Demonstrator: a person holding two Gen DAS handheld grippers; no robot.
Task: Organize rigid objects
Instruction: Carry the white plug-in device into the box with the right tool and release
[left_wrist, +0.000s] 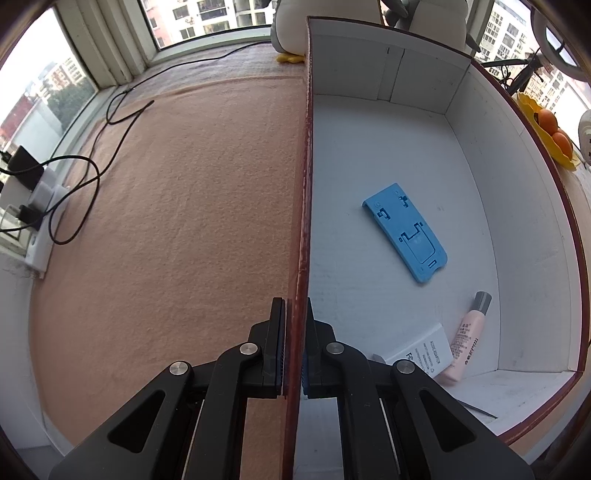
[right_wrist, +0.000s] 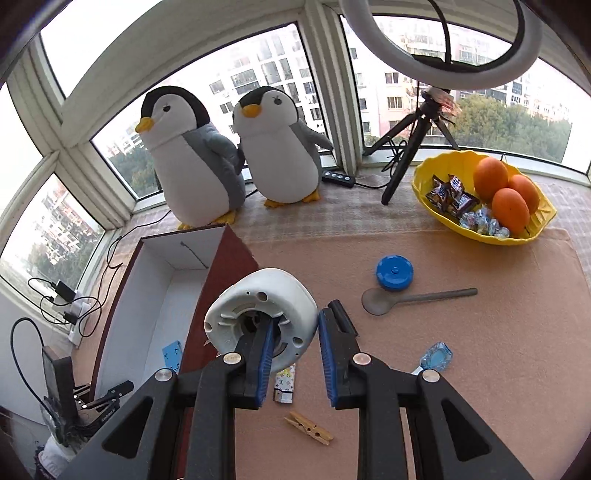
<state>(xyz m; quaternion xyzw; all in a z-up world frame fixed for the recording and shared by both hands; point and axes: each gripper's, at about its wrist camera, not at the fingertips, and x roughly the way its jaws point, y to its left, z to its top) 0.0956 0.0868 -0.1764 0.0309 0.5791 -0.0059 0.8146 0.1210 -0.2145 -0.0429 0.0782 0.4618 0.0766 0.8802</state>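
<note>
- Pinching the red wall of the box (left_wrist: 303, 206) with the left gripper (left_wrist: 295, 332) — jaws nearly closed, one on each side of the thin wall, at centre bottom of the left wrist view; likely steadying the box.
- Carrying a white round plastic housing (right_wrist: 262, 314) in the right gripper (right_wrist: 291, 354), centre of the right wrist view, just right of the box's near wall and seemingly lifted off the cloth; left finger reaching into the hollow middle, right finger sitting outside with a slight gap — probably hooking the rim rather than clamping hard.
- Judging the housing as stiff, light, smooth-skinned and prone to swinging or slipping; gripping across the rim wall looking soundest.
- Lying already inside the box: a blue phone stand (left_wrist: 406, 232), a pink tube (left_wrist: 467, 336), a white carton (left_wrist: 421, 350).
- Waiting on the peach cloth (right_wrist: 480, 350): blue lid (right_wrist: 394, 272), grey spoon (right_wrist: 413, 298), wooden clothespin (right_wrist: 308, 428) — all rigid, small, low-lying.
</note>
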